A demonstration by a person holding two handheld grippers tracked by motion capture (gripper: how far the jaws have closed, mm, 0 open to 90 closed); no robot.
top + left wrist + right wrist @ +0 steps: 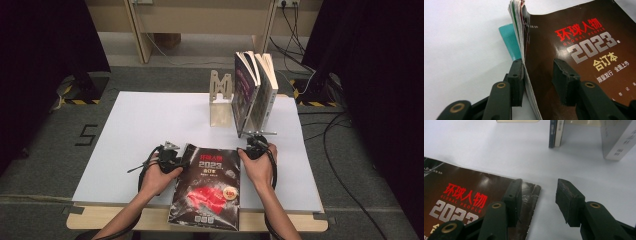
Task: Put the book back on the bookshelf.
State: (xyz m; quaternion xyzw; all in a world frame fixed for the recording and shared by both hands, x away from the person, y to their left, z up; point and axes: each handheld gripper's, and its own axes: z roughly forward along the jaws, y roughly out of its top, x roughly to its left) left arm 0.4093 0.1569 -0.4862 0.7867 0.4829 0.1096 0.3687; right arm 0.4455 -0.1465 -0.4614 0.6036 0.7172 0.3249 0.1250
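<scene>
Magazine [207, 186] lies flat on the tabletop [150, 120], near edge, long axis running away from you toward the bookend [220, 100] w/ upright books [254, 92]. Your left gripper [537, 75] is nearer: fingers apart, straddling the magazine's lifted left edge, one finger [516, 80] against the page stack, the other above the cover, not clamped. Right gripper [539, 200] sits at the top-right corner, fingers wide apart, nothing gripped; corner lies just left of the gap.

the magazine [579, 65] cover reads "环球人物", "global people", "2023", "合订本" and "限量发行 全面上市"; the floor [50, 135] bears a "5".
</scene>
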